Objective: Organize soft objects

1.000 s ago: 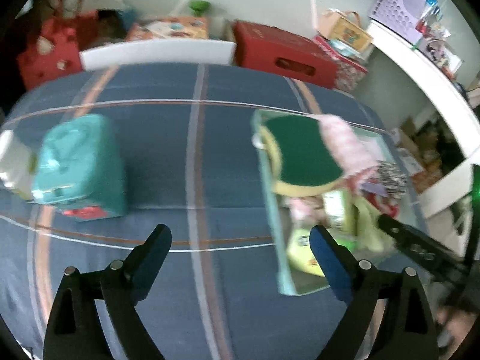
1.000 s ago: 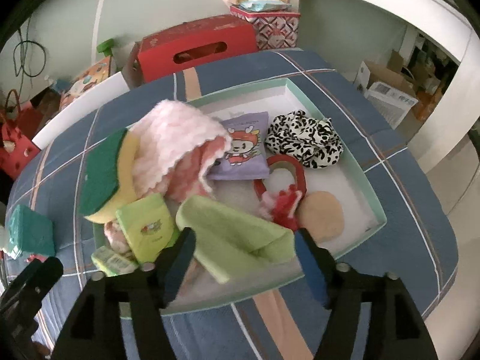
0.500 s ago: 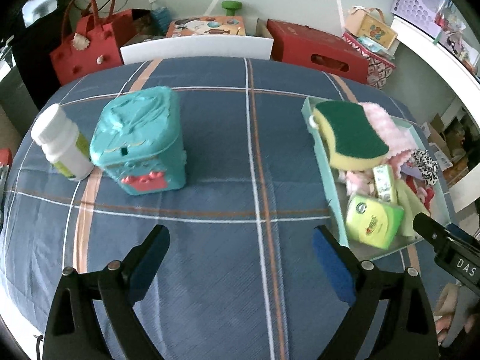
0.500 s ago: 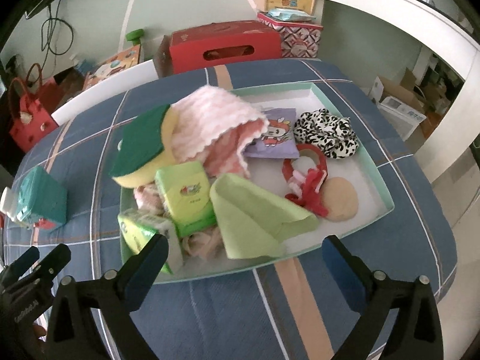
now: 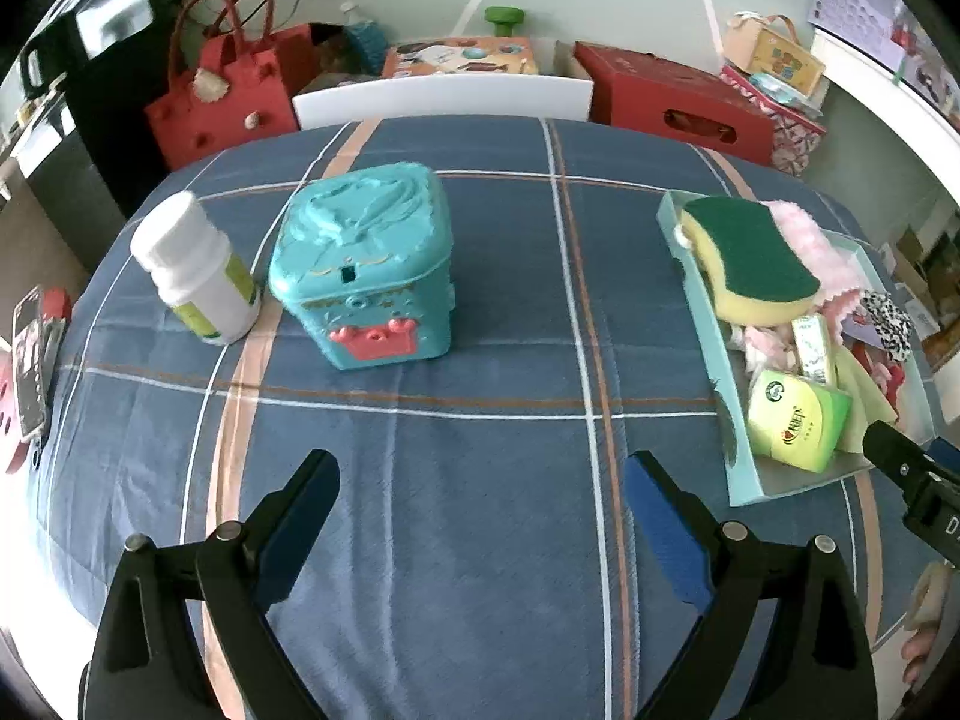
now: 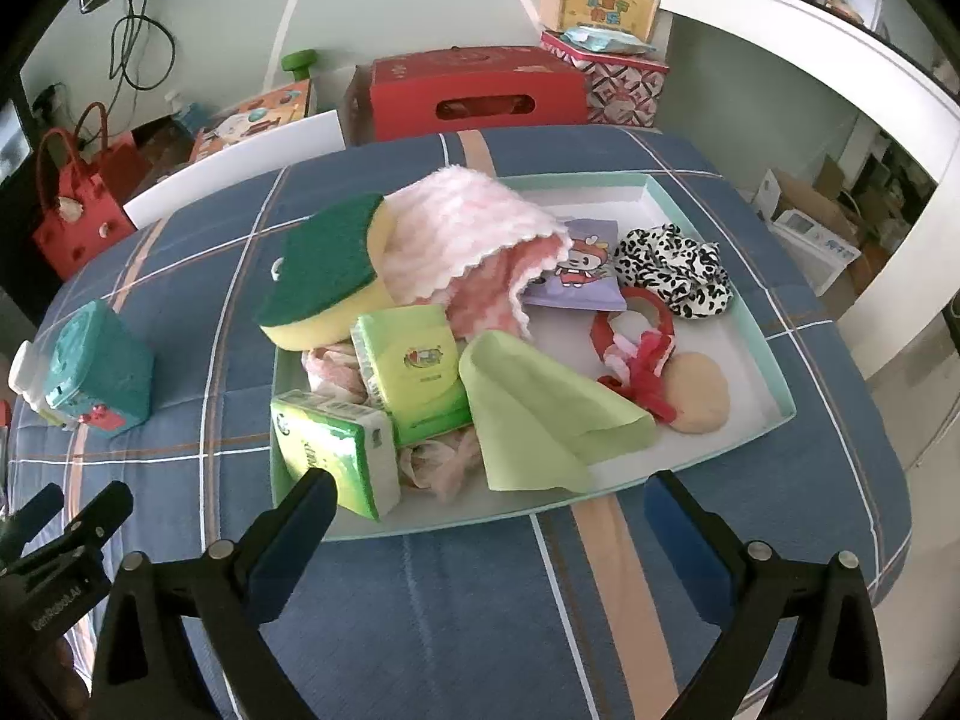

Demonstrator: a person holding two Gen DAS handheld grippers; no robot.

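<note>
A pale green tray [image 6: 774, 360] on the blue plaid tablecloth holds soft things: a yellow-and-green sponge [image 6: 324, 276], a pink cloth [image 6: 468, 234], a green cloth [image 6: 540, 420], green tissue packs [image 6: 342, 450], a leopard scrunchie [image 6: 672, 270], a red ring toy [image 6: 636, 348] and a beige puff [image 6: 696, 390]. My right gripper [image 6: 486, 504] is open and empty just in front of the tray. My left gripper [image 5: 480, 486] is open and empty over bare cloth, left of the tray [image 5: 708, 348].
A teal lidded box [image 5: 366, 276] and a white bottle [image 5: 192, 270] stand at the left of the table. Red boxes, a red bag [image 5: 222, 96] and a white chair back [image 5: 444, 102] lie beyond the far edge. A white counter [image 6: 840, 60] is at the right.
Both grippers have pulled back and up from the tray. The right gripper's jaws have opened wider. The left view has swung left and now shows the teal box and the bottle.
</note>
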